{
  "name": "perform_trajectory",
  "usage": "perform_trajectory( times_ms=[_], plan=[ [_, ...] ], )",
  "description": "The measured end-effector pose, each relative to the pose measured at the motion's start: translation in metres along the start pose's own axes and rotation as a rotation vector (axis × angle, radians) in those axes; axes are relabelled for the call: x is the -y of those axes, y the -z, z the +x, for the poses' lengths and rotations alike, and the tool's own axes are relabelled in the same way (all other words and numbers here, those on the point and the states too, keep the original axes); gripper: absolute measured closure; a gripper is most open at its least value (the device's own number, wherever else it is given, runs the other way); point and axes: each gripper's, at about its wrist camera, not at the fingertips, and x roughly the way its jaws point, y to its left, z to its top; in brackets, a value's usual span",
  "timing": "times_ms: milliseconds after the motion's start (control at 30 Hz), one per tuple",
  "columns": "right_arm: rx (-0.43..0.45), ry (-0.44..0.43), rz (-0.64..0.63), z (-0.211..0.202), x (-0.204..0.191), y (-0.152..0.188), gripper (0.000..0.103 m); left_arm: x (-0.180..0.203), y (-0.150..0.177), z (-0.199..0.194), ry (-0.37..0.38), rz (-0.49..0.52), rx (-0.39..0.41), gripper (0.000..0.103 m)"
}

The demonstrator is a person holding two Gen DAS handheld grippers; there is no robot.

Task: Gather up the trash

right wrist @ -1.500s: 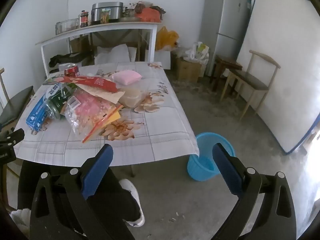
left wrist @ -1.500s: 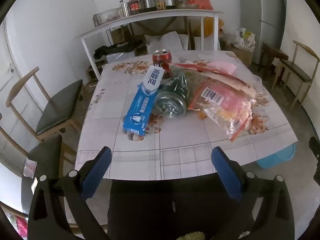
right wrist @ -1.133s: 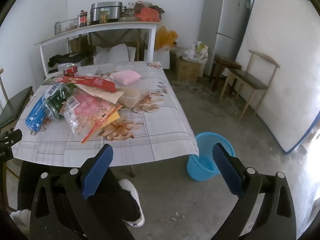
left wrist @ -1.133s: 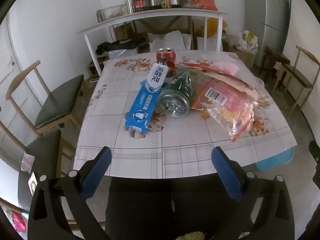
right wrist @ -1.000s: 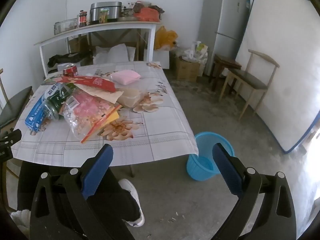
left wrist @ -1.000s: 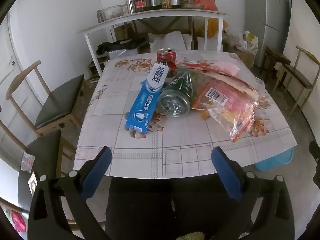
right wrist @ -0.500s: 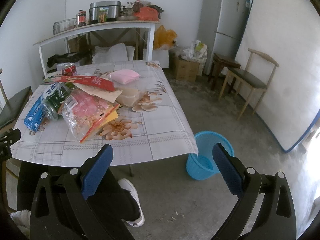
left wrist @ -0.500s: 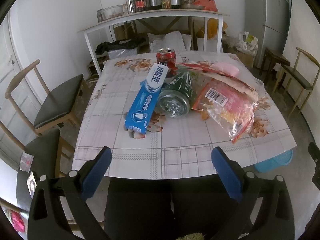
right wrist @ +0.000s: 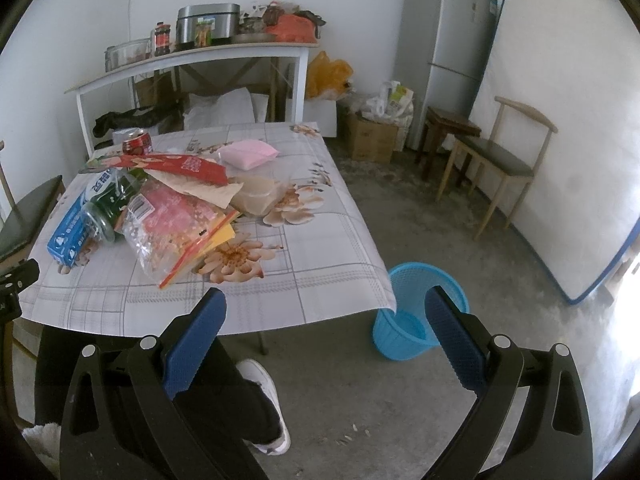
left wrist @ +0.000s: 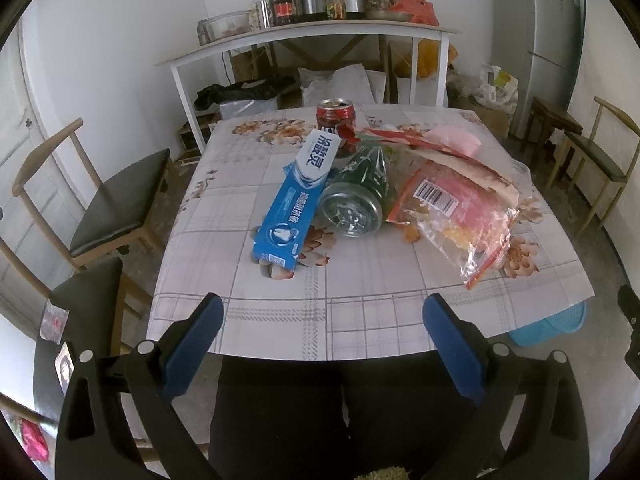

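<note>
Both claws spread wide, nothing between the fingers: left claw [left wrist: 323,322] hangs over the near edge of the worktop [left wrist: 360,320], right claw [right wrist: 326,316] off its right corner, above the floor. Trash sits in a heap mid-worktop: blue toothpaste box [left wrist: 298,204] on the left, touching a green bottle [left wrist: 358,196] lying on its side w/ base toward the camera; red can [left wrist: 335,114] upright behind them; clear snack bag [left wrist: 452,216] to the right, red wrapper [right wrist: 180,166] and pink packet [right wrist: 248,153] further back, prob. overlapping. Blue bin [right wrist: 420,322] on the floor just beside the worktop's right corner. Person's dark trousers [left wrist: 340,412] below.
</note>
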Motion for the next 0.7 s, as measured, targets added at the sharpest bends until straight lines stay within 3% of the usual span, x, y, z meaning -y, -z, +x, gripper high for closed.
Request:
perform_trajectory(
  times_ms=[700],
  plan=[
    [-0.001, -0.004, 0.003, 0.0048, 0.0063, 0.0021, 0.008, -0.0034, 0.0011, 0.0000, 0.000, -0.002, -0.002, 0.005]
  ],
)
